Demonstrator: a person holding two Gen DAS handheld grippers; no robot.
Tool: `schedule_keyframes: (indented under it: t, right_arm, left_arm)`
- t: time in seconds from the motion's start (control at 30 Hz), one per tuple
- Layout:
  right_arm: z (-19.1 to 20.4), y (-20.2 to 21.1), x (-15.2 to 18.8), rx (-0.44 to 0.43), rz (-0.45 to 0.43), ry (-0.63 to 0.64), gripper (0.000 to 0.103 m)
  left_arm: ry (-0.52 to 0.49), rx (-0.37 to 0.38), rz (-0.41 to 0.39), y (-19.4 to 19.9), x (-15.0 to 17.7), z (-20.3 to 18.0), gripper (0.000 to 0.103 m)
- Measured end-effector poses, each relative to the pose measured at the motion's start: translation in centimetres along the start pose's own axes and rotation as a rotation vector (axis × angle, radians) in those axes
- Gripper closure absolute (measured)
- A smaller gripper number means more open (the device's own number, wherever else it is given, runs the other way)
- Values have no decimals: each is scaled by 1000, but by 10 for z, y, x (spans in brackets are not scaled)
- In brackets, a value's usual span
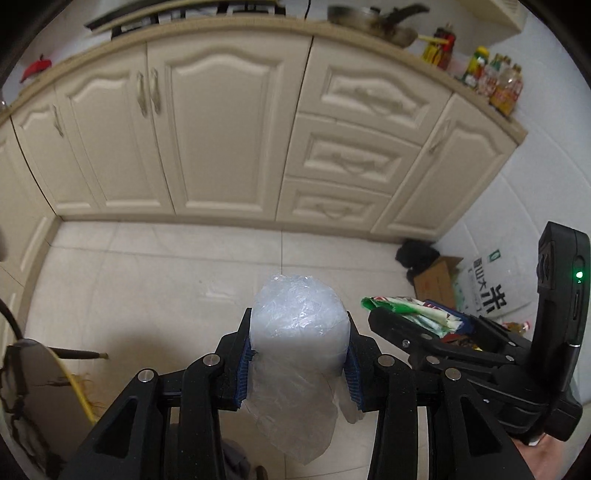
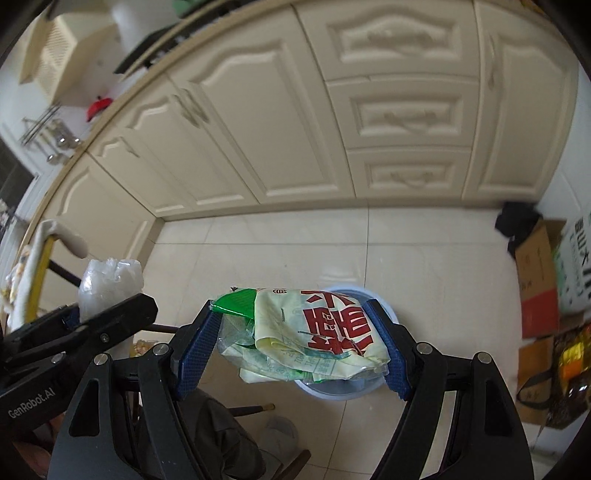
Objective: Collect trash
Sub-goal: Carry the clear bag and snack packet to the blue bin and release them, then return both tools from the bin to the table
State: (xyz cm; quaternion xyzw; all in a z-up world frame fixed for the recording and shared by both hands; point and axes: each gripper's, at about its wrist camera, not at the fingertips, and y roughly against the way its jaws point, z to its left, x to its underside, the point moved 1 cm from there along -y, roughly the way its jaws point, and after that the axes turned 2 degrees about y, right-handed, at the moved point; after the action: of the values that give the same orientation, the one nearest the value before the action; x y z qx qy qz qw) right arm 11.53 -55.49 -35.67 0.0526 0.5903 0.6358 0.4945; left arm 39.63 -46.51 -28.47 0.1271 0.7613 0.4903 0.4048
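In the left wrist view, one clear crumpled plastic bag (image 1: 299, 332) was seen clamped between the two blue pads of the left claw (image 1: 298, 356), its loose tail hanging below the pads over the tiled floor (image 1: 147, 288). To the right, the right claw (image 1: 406, 325) was seen from the side with one green-and-white snack wrapper (image 1: 413, 314) held in it. Along the worktop (image 1: 258, 31) above the cabinets, one pan (image 1: 373, 22) was counted near the right end, and a cluster of bottles (image 1: 498, 81) at the right corner, too blurred to count. No bin was visible in this view. In the right wrist view, the snack wrapper (image 2: 306, 332) was gripped across its width by the right claw (image 2: 301, 345), the jaws standing wide on it. Directly beneath it, one pale blue bin (image 2: 384, 306) was seen on the floor (image 2: 258, 251), mostly hidden by the wrapper. The left claw (image 2: 77, 314) was seen at the left with the plastic bag (image 2: 109, 284) held in it, off to the side of the bin. One cardboard box (image 2: 535, 273) was counted by the right wall. The step in hand was judged to be carrying two pieces of trash to the bin. The next move was judged to call for the right claw's jaws to be parted over the bin's mouth, and for the left claw to be brought across above it before release.
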Motion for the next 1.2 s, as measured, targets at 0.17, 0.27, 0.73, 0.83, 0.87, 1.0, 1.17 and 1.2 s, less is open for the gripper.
schedule_keyframes:
  t: [0.17,0.27,0.73,0.83,0.87,1.0,1.17,1.2]
  right_arm:
    - [-25,-32,0,-4,55,-64,22]
    - [-37,-44,2,8,71,-101,6]
    - [-11,-14,7,55,58,-97,0]
    - [12,11,3,51,13,-54,0]
    - [19,19,2,51,0,-39,0]
    - [60,53,-2,40,-69,31,0]
    - [117,89,-3,9,-140,110,0]
    - [131,95,-2,1,-156,128,0]
  left_arm:
    - [25,-20,45,-57,-27,2,10]
    - [27,-57,41,-72,-37,2,3]
    - [32,-136,-96,-27,-41,-17,1]
    - [45,-127,-153,13,-31,-19,1]
    - [45,-126,-172,32,-21,-18,1]
    - [45,-121,-262,98,3,-11,1]
    - [57,-138,-363,179,51,9,1]
    - [60,-142,-380,192,58,14,1]
